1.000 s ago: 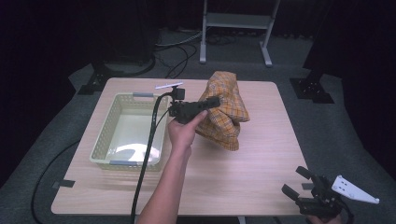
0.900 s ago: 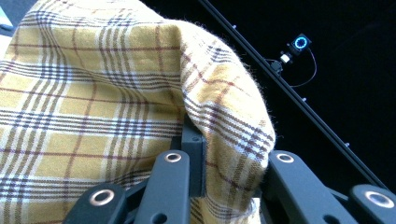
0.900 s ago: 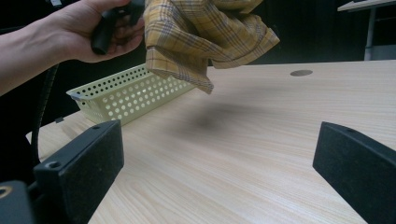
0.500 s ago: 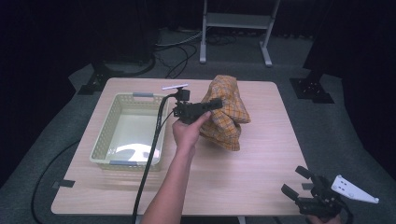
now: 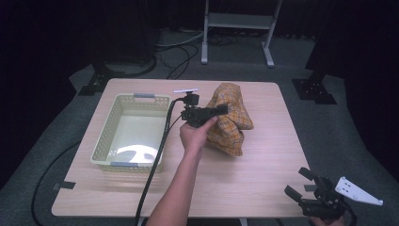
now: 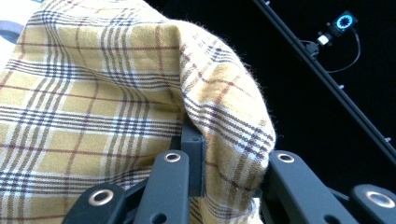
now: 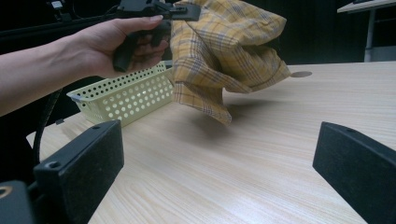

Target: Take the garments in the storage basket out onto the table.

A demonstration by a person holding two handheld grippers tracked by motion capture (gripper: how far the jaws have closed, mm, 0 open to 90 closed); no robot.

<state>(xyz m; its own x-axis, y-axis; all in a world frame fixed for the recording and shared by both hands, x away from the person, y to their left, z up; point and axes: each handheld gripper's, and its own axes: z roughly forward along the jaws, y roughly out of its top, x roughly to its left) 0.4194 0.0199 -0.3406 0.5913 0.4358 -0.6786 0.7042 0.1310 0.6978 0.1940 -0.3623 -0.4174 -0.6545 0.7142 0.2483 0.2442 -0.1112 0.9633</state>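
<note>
The left gripper (image 5: 221, 110) is held above the wooden table (image 5: 263, 155) by a hand (image 5: 196, 134) whose forearm comes up from the bottom edge, and its jaws are closed on the upper part of a yellow plaid cloth (image 5: 231, 120), which hangs bunched just to its right. Just to its left stands a pale yellow perforated basket (image 5: 104, 141). Its black cable (image 5: 155, 162) trails down past the basket. Well apart, beyond the table's near right corner, the right gripper (image 5: 299, 183) has its jaws spread.

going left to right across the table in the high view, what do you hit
basket → left gripper, shut on the plaid cloth → right gripper, open at the near right corner of the table
</note>
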